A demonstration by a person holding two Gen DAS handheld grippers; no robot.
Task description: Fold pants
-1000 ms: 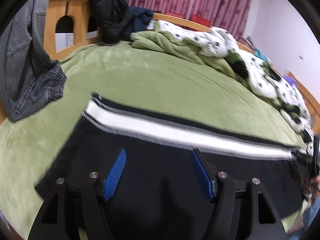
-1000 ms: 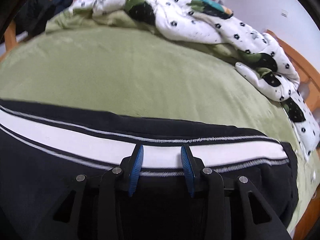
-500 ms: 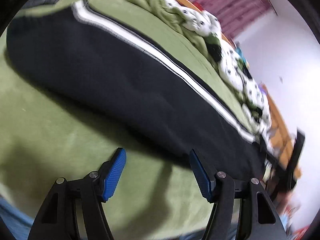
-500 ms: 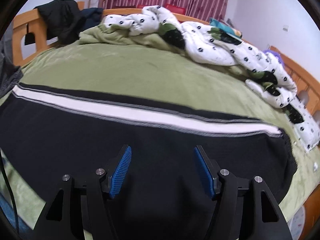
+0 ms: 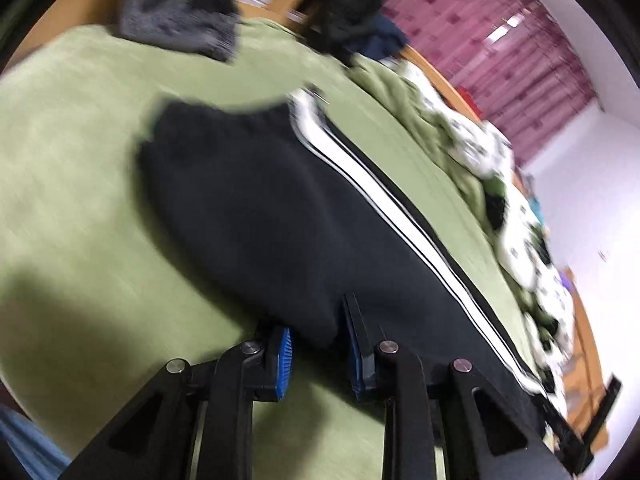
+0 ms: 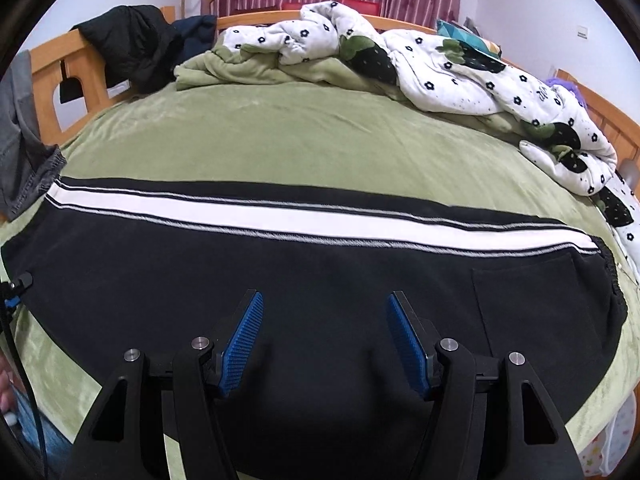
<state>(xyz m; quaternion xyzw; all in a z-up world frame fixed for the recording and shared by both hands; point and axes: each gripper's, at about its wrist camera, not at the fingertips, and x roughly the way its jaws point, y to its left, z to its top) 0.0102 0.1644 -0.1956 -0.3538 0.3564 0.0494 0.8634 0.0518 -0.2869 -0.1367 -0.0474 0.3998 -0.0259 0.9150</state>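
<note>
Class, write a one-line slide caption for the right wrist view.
Open right gripper hovers over black pants with a white side stripe, laid flat on a green bed.

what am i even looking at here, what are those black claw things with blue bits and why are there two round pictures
These are two handheld grippers, one in each of a person's hands, each with a fisheye camera looking forward along its two fingers. That is why there are two round pictures, one per hand.

In the left picture, the left gripper has its blue-padded fingers closed on the near edge of the black pants with a white side stripe. That picture is blurred.

In the right picture, the right gripper is open over the same pants and holds nothing.

The pants lie flat across a green bed blanket. Behind them sits a crumpled white quilt with black flowers, and a black jacket hangs on the wooden bed frame.
</note>
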